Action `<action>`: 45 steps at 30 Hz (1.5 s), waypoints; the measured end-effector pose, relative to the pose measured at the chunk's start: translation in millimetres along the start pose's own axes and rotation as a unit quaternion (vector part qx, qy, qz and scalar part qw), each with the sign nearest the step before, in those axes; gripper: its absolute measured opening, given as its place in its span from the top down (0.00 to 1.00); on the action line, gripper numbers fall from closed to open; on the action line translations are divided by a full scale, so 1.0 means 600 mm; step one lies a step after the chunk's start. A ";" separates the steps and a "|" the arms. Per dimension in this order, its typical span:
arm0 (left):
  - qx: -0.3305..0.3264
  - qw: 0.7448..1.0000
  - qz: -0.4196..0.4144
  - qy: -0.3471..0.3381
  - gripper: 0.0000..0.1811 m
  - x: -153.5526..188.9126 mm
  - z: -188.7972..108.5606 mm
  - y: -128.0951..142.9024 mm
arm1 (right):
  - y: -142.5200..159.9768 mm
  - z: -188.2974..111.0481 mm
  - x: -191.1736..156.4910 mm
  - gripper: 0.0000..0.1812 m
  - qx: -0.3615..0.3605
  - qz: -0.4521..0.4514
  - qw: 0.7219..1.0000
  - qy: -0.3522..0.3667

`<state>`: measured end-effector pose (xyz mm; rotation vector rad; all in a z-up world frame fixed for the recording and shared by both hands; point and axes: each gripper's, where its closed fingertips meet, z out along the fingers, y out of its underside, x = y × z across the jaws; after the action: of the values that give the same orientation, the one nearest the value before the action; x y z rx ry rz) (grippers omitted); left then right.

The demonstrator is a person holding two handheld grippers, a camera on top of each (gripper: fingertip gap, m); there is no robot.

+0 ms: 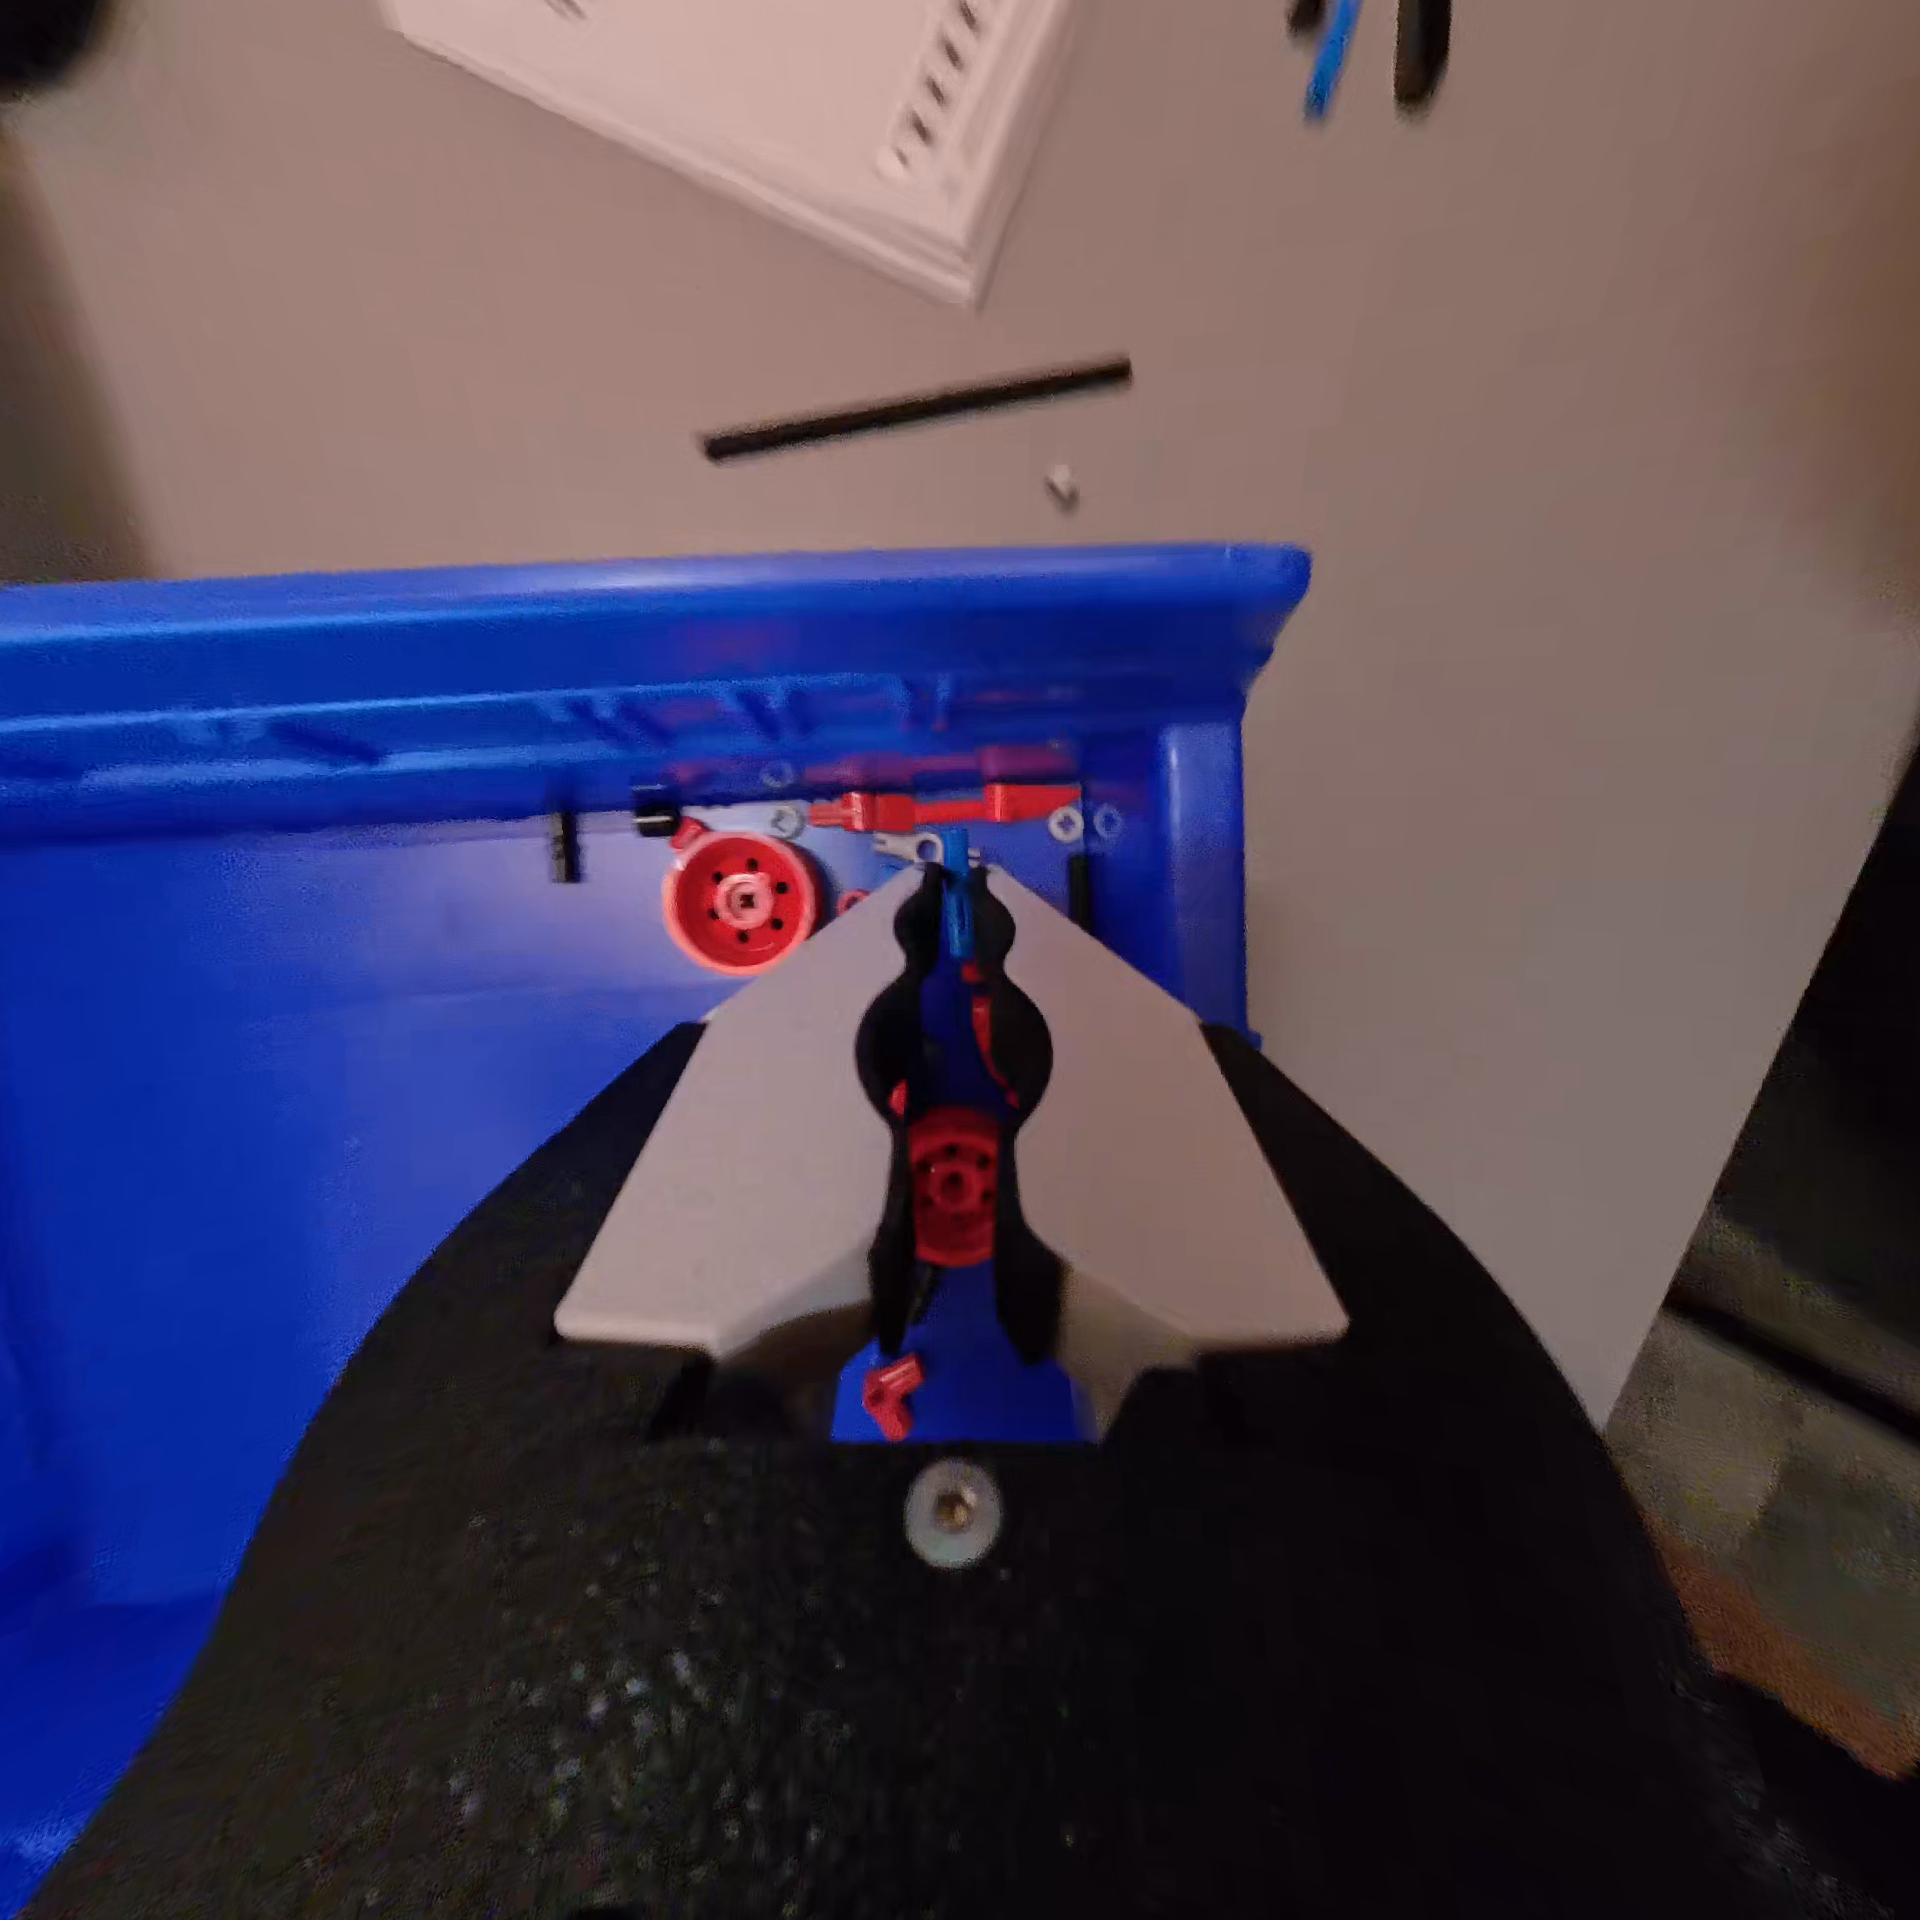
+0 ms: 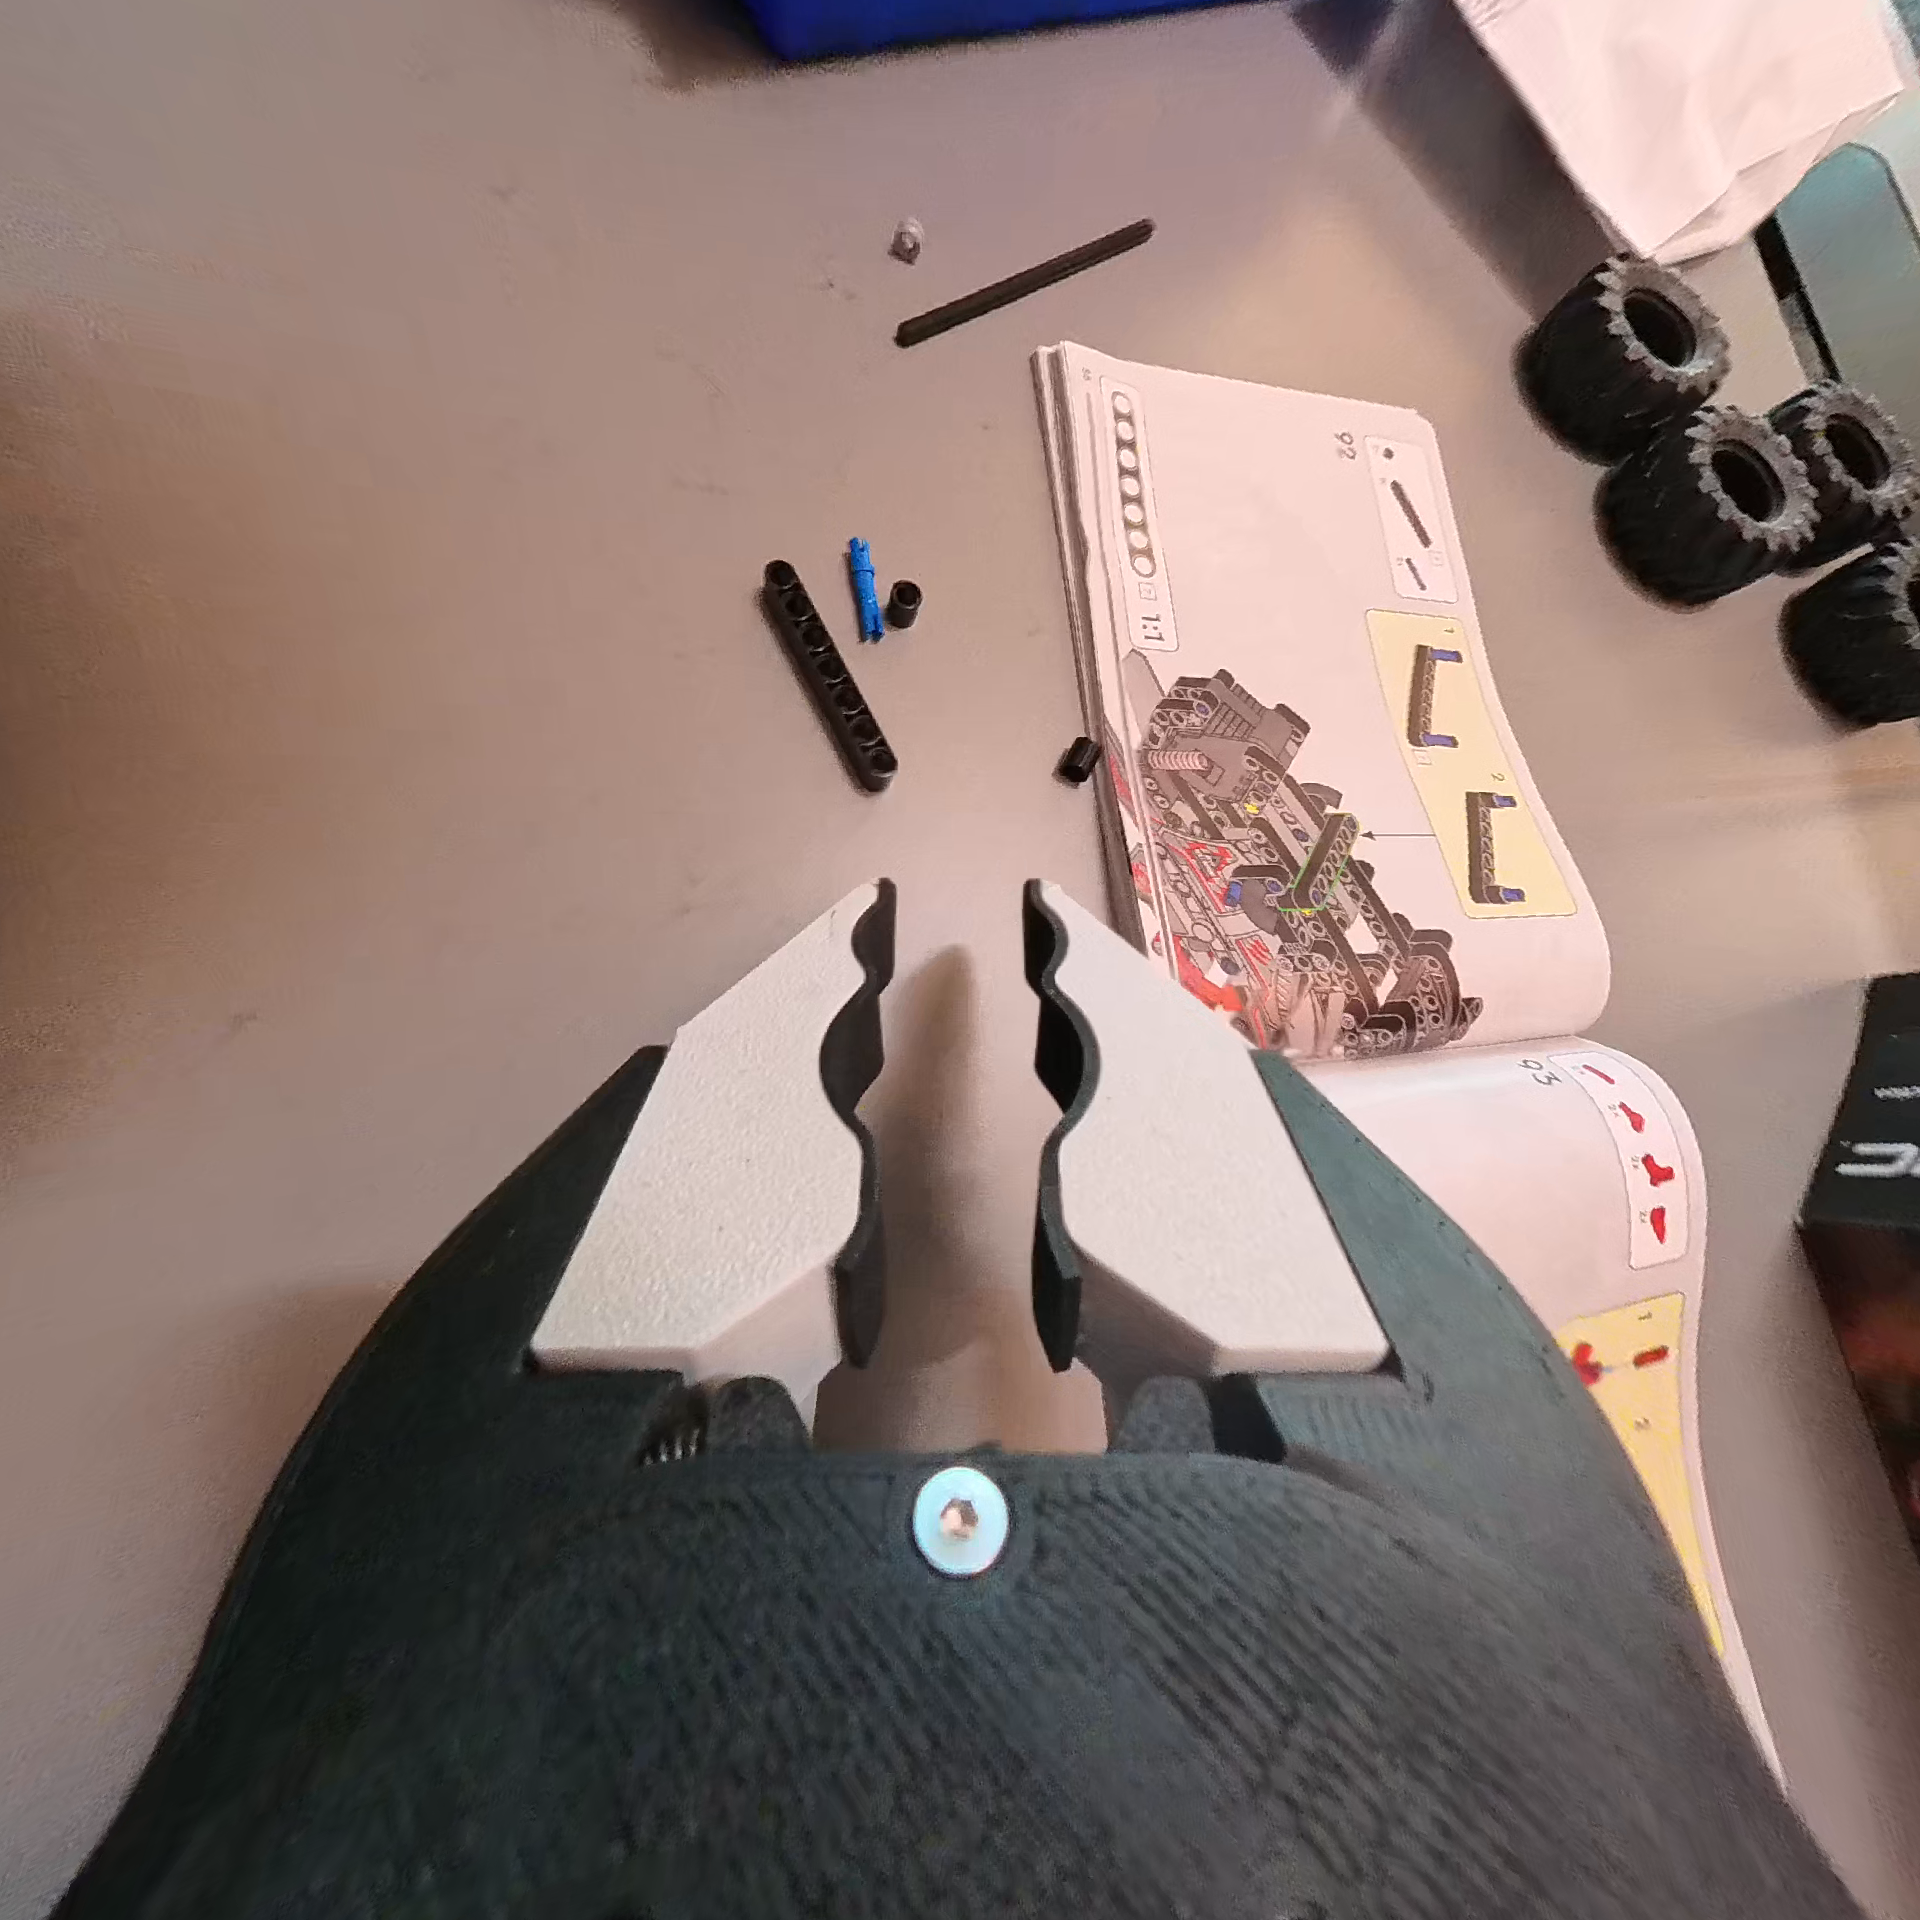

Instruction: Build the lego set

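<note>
The left gripper (image 1: 956,883) is down inside the blue bin (image 1: 623,623), its fingers (image 1: 790,1122) clenched on a small blue pin (image 1: 954,909) right at the tips. That hold looks thin: only the tip edges seem to bear on the pin, so it could twist or drop back among the loose parts as it is lifted, and the picture is blurred, which suggests a quick motion that would make a slip likelier. The bin's far wall stands just beyond the tips, so a lift angled forward could catch the pin on it. Around the pin lie a red wheel hub (image 1: 740,902), a long red piece (image 1: 935,808) and small grey connectors; a second red hub (image 1: 951,1184) shows through the gap between the fingers, lower in the bin.

The right gripper (image 2: 958,902) hovers above the table (image 2: 364,520) with its fingers (image 2: 727,1122) released and nothing between them. Ahead of it lie 1 black beam with holes (image 2: 828,675), another blue pin (image 2: 862,587) just beside a small black bush (image 2: 904,603), a second black bush (image 2: 1078,758) against the open instruction booklet (image 2: 1299,623), a long black axle (image 2: 1023,283) and a small grey piece (image 2: 907,239). 4 black tyres (image 2: 1704,499) sit well off to the right. These small parts are close together, so a wide grab at the beam could knock the pin or bush away.
</note>
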<state>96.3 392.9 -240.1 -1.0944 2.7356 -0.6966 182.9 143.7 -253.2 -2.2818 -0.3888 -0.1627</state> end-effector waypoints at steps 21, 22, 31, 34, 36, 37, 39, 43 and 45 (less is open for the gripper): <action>0.527 0.843 -0.095 0.053 0.99 0.181 -0.003 -0.386 | -0.144 -0.036 -0.007 0.90 0.241 0.171 0.953 0.069; 0.539 0.833 -0.108 0.068 0.99 0.183 0.005 -0.390 | -0.147 -0.041 -0.008 0.90 0.252 0.174 0.949 0.077; 0.564 0.813 -0.118 0.087 0.99 0.202 0.038 -0.397 | -0.153 -0.047 -0.009 0.92 0.279 0.173 0.938 0.109; 0.562 0.818 -0.107 0.061 0.99 0.200 0.049 -0.395 | -0.142 -0.041 -0.003 0.93 0.267 0.175 0.939 0.132; 0.557 0.823 -0.102 0.043 0.99 0.202 0.059 -0.394 | -0.137 -0.042 0.006 0.85 0.272 0.194 0.929 0.158; 0.552 0.827 -0.100 0.034 0.99 0.203 0.064 -0.394 | -0.135 -0.045 0.011 0.84 0.276 0.203 0.923 0.174; 0.554 0.828 -0.091 0.019 0.99 0.206 0.067 -0.394 | -0.135 -0.045 0.010 0.92 0.276 0.198 0.923 0.179; 0.551 0.830 -0.087 0.008 0.99 0.204 0.069 -0.390 | -0.125 -0.041 0.017 0.98 0.248 0.176 0.930 0.208; 0.544 0.835 -0.086 0.005 0.99 0.201 0.073 -0.388 | -0.119 -0.038 0.021 0.99 0.234 0.169 0.932 0.220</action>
<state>165.1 147.6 -165.3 -0.9579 1.6529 -1.9067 171.7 175.1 -184.8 -1.7382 0.1890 -0.3551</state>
